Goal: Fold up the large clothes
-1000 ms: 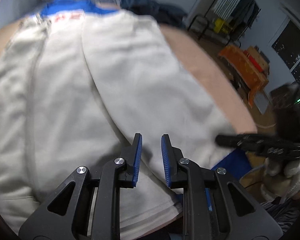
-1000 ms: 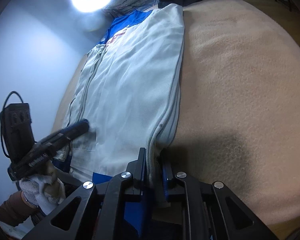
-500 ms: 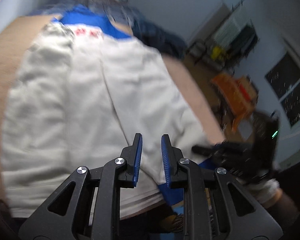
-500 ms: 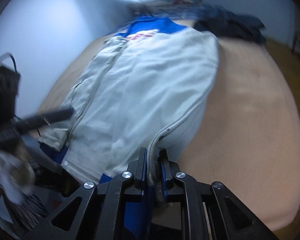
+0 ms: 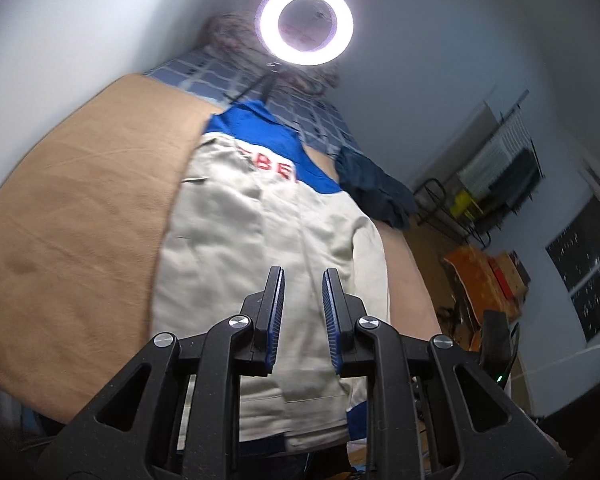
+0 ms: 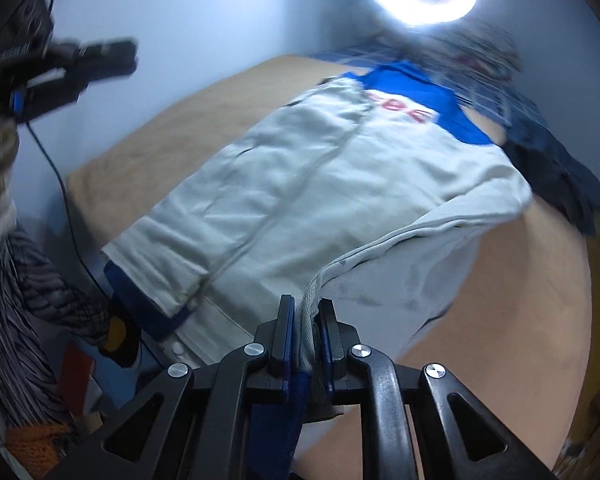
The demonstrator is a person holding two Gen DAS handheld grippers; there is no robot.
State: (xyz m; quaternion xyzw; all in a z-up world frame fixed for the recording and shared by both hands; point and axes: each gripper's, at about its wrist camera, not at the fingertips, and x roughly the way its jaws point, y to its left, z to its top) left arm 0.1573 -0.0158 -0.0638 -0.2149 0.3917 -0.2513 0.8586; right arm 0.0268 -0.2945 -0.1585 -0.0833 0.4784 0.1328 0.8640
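Observation:
A large cream jacket (image 5: 260, 240) with a blue collar and red letters lies lengthwise on a tan blanket (image 5: 80, 220); it also shows in the right wrist view (image 6: 300, 192). My right gripper (image 6: 305, 320) is shut on the jacket's right side edge near the hem and holds that edge lifted off the blanket. My left gripper (image 5: 302, 292) is open and empty, raised above the jacket's lower part. It also shows at the upper left of the right wrist view (image 6: 100, 56), held in a gloved hand.
A dark blue garment (image 5: 376, 192) lies beside the jacket's far right shoulder. A ring light (image 5: 306, 24) shines at the bed's far end above a checked cloth (image 5: 204, 76). Chairs and an orange box (image 5: 484, 280) stand on the floor at right.
My right gripper has lifted the jacket's side edge up and inward. My left gripper has risen away from the jacket and tilted upward, staying open.

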